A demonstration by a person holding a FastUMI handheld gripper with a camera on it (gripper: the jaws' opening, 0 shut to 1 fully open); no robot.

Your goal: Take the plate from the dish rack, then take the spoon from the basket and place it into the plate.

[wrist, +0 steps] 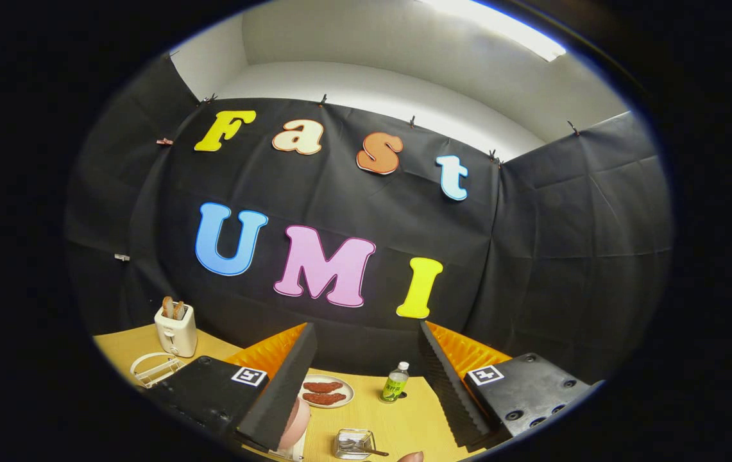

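My gripper is held high above the wooden table, open, with nothing between its fingers. A pink plate stands on edge low between the fingers, close against the inner side of the left finger, which hides part of it. The rack under the plate is mostly hidden. Just to its right sits a small clear basket with a spoon lying in it, handle pointing right.
A white plate with two brown food pieces and a small green-labelled bottle stand farther back between the fingers. A white toaster and a white wire holder sit left of the left finger. A brownish object shows beside the basket.
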